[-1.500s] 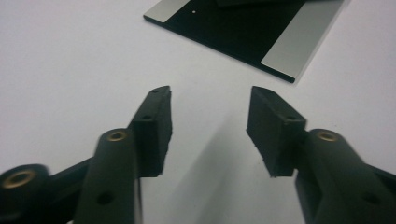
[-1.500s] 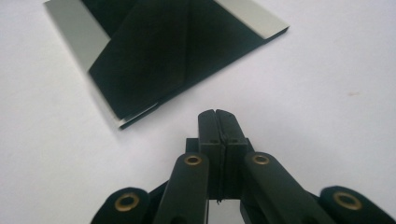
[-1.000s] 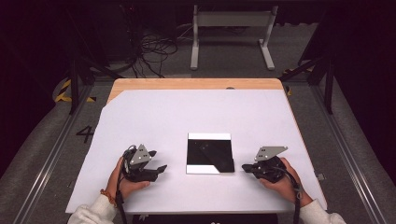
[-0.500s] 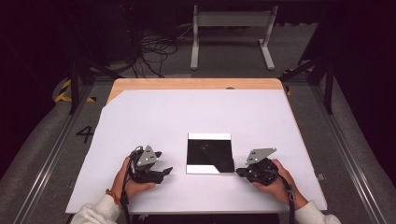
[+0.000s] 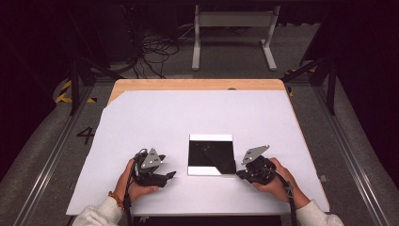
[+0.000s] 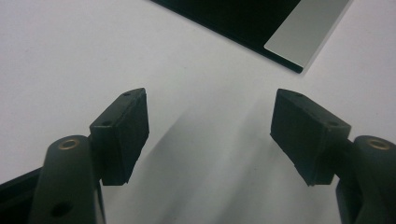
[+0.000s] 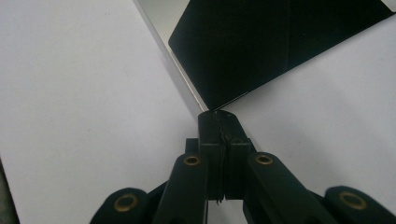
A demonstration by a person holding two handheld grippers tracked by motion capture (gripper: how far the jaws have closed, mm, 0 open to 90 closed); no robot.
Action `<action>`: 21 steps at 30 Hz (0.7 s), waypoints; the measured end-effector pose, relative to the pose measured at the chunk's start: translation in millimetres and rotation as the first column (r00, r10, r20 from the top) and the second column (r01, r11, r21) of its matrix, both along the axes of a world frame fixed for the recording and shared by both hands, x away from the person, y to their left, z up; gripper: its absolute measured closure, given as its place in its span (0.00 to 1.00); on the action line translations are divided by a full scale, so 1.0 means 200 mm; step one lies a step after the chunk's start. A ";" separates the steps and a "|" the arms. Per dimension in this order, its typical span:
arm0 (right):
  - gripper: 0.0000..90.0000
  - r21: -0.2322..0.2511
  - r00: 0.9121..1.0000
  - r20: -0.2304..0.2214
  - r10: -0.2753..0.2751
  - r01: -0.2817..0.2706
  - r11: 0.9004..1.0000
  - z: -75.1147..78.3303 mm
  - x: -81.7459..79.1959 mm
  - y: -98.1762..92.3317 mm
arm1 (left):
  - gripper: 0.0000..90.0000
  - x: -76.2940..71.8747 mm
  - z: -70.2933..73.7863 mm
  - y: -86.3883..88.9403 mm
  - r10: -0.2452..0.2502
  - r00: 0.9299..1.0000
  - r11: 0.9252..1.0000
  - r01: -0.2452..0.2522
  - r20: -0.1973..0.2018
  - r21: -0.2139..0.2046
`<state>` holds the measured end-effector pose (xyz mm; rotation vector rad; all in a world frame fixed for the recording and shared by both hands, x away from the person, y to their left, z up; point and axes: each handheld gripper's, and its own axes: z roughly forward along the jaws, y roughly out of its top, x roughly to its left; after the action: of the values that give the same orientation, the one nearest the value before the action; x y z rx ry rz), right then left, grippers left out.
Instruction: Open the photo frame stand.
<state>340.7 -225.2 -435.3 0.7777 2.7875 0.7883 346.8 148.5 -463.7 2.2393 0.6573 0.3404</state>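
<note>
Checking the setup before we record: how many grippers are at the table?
2. The left gripper lies left of the black square sheet, jaws apart. The right gripper is at the sheet's near right corner, jaws closed.

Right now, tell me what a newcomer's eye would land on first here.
First, the flat black square sheet with pale edge strips, near the front middle of the white-covered table. Then the right gripper, jaws shut at the sheet's near right corner, where a black flap is folded over. The left gripper sits open beside the sheet, holding nothing.

Brightly lit white table (image 5: 155, 122), dark surroundings, soft jaw shadows, gripper views slightly blurred, perhaps from closeness
</note>
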 end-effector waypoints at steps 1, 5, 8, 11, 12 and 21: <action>0.99 0.002 1.000 -0.004 -0.003 0.003 1.000 0.00 0.00 0.00 | 0.32 0.00 0.00 0.00 0.001 1.000 1.000 -0.001 -0.002 0.001; 0.98 0.013 1.000 0.016 0.000 -0.001 1.000 0.00 0.00 0.00 | 0.32 0.00 0.00 -0.01 -0.006 1.000 1.000 0.006 0.001 0.007; 0.97 0.029 1.000 0.028 -0.006 0.005 1.000 -0.01 0.00 -0.01 | 0.32 0.00 0.00 -0.01 -0.005 1.000 1.000 0.005 -0.002 0.006; 0.97 0.065 0.999 0.035 -0.016 0.014 0.998 0.00 0.00 -0.02 | 0.32 0.00 0.00 -0.01 -0.007 1.000 1.000 0.007 -0.002 0.008; 0.98 0.072 0.999 0.038 -0.017 0.014 0.997 0.01 0.00 -0.02 | 0.32 0.00 0.00 -0.01 -0.007 1.000 1.000 0.007 -0.002 0.008; 0.98 0.107 0.997 0.067 -0.030 0.022 0.994 0.02 -0.01 -0.03 | 0.31 0.00 0.00 -0.01 -0.006 1.000 1.000 0.007 -0.008 0.003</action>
<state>339.7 -230.3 -431.6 0.7872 2.6884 0.9473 346.0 146.1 -464.6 2.2465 0.6541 0.3293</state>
